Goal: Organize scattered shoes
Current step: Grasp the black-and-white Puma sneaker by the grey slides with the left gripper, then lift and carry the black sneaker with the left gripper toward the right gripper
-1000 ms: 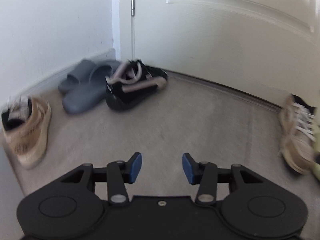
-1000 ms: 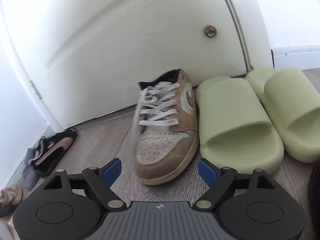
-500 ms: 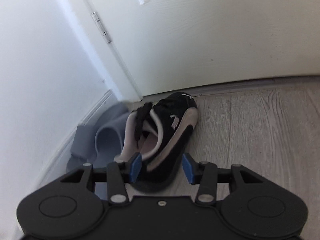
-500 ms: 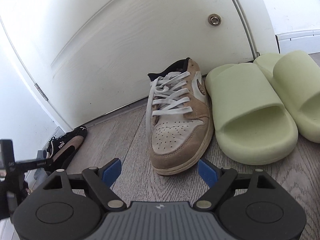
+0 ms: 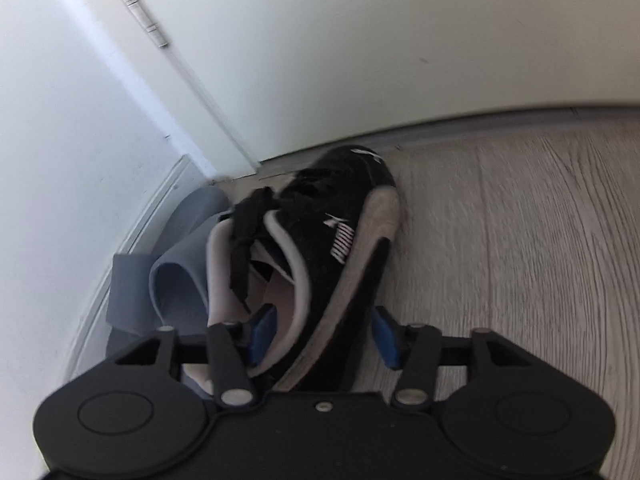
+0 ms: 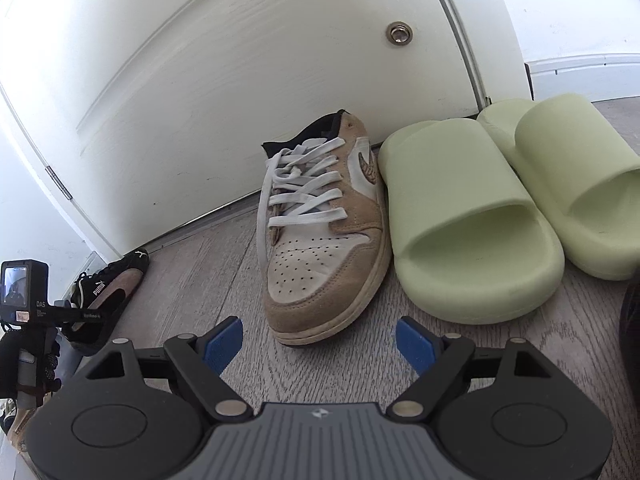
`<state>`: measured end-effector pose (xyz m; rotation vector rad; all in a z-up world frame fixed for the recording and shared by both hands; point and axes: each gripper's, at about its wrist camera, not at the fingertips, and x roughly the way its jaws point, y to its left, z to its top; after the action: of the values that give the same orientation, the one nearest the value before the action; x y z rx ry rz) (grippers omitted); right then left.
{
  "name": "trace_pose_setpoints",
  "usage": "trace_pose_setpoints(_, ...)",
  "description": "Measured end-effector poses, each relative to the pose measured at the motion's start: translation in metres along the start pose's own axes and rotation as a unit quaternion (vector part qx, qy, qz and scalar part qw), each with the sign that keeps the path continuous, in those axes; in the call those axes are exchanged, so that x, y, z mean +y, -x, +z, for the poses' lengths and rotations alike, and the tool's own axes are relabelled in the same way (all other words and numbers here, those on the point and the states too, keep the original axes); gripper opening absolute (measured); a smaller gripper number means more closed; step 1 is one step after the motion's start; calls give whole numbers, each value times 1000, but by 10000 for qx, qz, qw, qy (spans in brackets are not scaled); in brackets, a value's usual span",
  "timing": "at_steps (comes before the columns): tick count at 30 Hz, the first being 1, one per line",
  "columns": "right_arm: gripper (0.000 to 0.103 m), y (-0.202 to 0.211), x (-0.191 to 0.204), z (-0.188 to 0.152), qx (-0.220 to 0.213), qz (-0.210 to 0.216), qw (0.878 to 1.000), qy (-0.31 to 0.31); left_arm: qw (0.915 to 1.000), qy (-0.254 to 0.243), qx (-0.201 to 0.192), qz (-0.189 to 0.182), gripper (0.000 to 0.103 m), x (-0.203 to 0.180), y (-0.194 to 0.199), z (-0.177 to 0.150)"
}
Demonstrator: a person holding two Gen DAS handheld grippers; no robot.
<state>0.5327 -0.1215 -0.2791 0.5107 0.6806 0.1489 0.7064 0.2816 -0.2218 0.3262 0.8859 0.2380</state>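
in the left wrist view, the left gripper has its blue-padded fingers spread, one on each side of the heel end of a black sneaker. the inner finger sits inside the shoe's opening and the outer one stands just beside the sole, so the wall of the shoe lies between them; whether the pads press on it cannot be told, and the gap looks wider than the shoe wall. the black sneaker is tilted onto its side on the wood-look floor, toe pointing toward the white door. just to its left lie grey slides, tucked against the baseboard in the corner by the door hinge.

in the right wrist view, the right gripper is released, fingers wide apart with only floor between them. just beyond stands a tan and white sneaker with white laces, upright, heel to the door. touching its right side is a pale green slide, and a second green slide lies beside that one. far left, the black sneaker shows again beside the left gripper's camera mount.
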Motion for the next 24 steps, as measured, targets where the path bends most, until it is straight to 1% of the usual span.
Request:
trace_pose_setpoints(4, 85, 0, -1, -2, 87, -47, 9999, -18, 9988, 357, 40, -339, 17, 7, 7, 0)
trace_pose_setpoints(6, 85, -1, -1, -3, 159, -80, 9998, -67, 9973, 535, 60, -508, 15, 11, 11, 0)
trace_pose_setpoints(8, 85, -1, 0, -5, 188, -47, 9998, -57, 9980, 378, 42, -512, 13, 3, 17, -4)
trace_pose_setpoints(11, 85, 2, 3, -8, 213, -18, 9998, -11, 9966, 539, 87, -609, 12, 1, 26, -9)
trace_pose_setpoints(13, 85, 5, 5, -9, 249, 9, 9997, 3, 9965, 541, 73, -627, 12, -3, 32, -13)
trace_pose_setpoints(15, 85, 7, 6, -11, 281, 31, 9996, 20, 9953, 567, 66, -777, 12, -10, 44, -20)
trace_pose_setpoints(18, 85, 10, 6, -12, 313, 54, 9995, 37, 9922, 742, 110, -991, 12, -13, 53, -28)
trace_pose_setpoints(21, 85, 14, 4, -14, 343, 16, 9994, -55, 9936, 544, 124, -980, 12, -24, 67, -38)
trace_pose_setpoints(24, 85, 22, -2, -16, 354, 3, 9992, -199, 9908, 646, 221, -1165, 12, -28, 82, -50)
